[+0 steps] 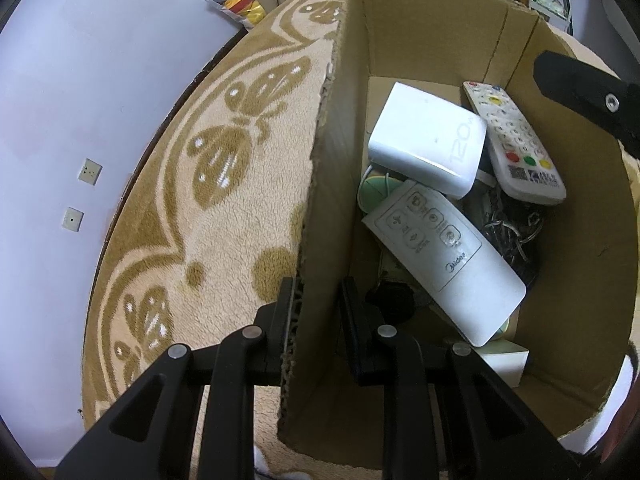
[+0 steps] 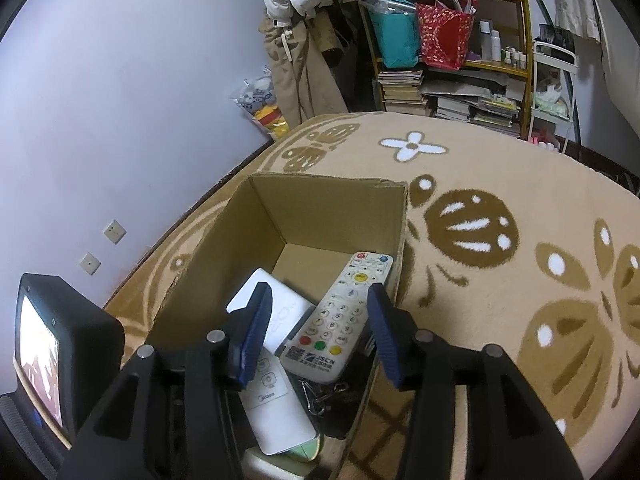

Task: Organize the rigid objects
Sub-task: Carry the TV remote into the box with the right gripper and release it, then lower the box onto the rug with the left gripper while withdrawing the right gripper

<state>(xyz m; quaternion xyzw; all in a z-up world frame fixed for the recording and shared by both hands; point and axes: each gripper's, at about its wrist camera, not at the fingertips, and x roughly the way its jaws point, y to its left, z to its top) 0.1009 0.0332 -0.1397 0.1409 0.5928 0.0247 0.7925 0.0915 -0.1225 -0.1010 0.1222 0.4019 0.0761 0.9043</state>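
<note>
An open cardboard box (image 1: 440,32) stands on the patterned carpet. Inside lie a white Midea remote (image 1: 444,256), a white block marked 120W (image 1: 428,140), a keypad remote (image 1: 516,140) with coloured buttons, and tangled cords (image 1: 508,228). My left gripper (image 1: 316,292) straddles the box's near left wall, shut on the cardboard, one finger outside and one inside. My right gripper (image 2: 318,292) hangs open just above the box (image 2: 320,208). The keypad remote (image 2: 344,312) lies below the gap between its fingers, untouched. The white block (image 2: 284,312) and Midea remote (image 2: 276,412) sit to its left.
The beige and brown carpet (image 2: 500,168) spreads to the right of the box. A pale wall (image 2: 120,100) with two sockets runs along the left. Crowded shelves (image 2: 460,68), hanging clothes (image 2: 296,72) and a bag of toys (image 2: 264,108) stand beyond the carpet.
</note>
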